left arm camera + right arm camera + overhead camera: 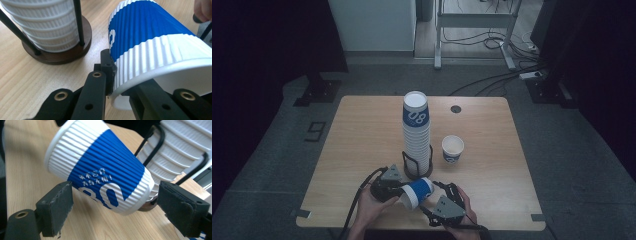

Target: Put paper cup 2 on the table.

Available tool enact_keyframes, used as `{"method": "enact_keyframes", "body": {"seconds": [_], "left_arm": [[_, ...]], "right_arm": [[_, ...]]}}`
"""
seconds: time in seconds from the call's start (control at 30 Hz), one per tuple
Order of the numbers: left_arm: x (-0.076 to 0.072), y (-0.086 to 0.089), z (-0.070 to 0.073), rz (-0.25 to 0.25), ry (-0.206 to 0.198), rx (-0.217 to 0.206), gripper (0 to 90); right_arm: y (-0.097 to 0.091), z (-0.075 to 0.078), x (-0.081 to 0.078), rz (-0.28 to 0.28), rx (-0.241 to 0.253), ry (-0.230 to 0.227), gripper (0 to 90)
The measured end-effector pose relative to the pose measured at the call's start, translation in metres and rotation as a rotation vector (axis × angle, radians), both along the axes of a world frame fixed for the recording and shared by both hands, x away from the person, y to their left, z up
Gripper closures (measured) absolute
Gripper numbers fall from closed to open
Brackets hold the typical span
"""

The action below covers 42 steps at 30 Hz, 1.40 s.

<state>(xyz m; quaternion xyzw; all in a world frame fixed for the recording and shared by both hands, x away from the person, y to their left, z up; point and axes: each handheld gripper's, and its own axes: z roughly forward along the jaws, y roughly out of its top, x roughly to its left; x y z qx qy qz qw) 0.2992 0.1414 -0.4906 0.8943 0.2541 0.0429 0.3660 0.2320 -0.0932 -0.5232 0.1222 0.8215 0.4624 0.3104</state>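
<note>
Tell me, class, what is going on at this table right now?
A person works with two hand-held grippers. The left gripper is clamped on the rim of a blue-and-white paper cup, one jaw inside it, holding it on its side above the table. The right gripper has its jaws open around the cup's base end. Behind stands a tall cup stack in a holder, with one single cup beside it.

Dim high view with dark edges; gripper views brighter, softly blurred.

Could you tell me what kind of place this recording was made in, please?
Probably a lab or test room, not a café: a lone wooden table on grey carpet, loose cables across the floor, and a metal desk frame behind.
</note>
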Motion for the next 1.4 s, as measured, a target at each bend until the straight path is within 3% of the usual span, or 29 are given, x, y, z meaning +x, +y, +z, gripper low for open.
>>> {"method": "enact_keyframes", "body": {"seconds": [0.07, 0.2, 0.37, 0.63, 0.77, 0.87, 1.1, 1.3, 1.4], "left_arm": [[0.002, -0.003, 0.0, -0.01, 0.023, 0.019, 85.2], [0.002, -0.007, 0.004, -0.001, 0.022, 0.046, 85.2], [0.003, -0.009, 0.006, 0.006, 0.024, 0.052, 85.4], [0.005, -0.018, 0.009, -0.03, 0.051, 0.066, 85.5], [0.005, -0.019, 0.01, -0.039, 0.066, 0.068, 85.5], [0.004, -0.02, 0.009, -0.037, 0.076, 0.059, 85.5], [0.004, -0.023, 0.005, -0.033, 0.089, 0.008, 85.7], [0.004, -0.022, 0.004, -0.027, 0.095, -0.013, 85.1], [0.005, -0.02, 0.003, -0.022, 0.096, -0.043, 84.6]], "right_arm": [[0.004, -0.001, -0.001, 0.015, -0.045, -0.016, 13.3], [0.009, -0.002, -0.002, 0.009, -0.087, -0.043, 12.6], [0.013, -0.002, -0.002, -0.009, -0.094, -0.069, 10.6], [0.025, 0.001, -0.004, 0.066, -0.136, -0.112, 1.8], [0.03, 0.0, -0.004, 0.071, -0.158, -0.123, 0.8], [0.033, -0.001, -0.001, 0.081, -0.163, -0.109, 2.3], [0.042, 0.0, -0.001, 0.091, -0.192, -0.123, 7.2], [0.042, 0.001, -0.002, 0.106, -0.168, -0.126, 9.3], [0.041, 0.002, -0.002, 0.105, -0.143, -0.116, 10.7]]}}
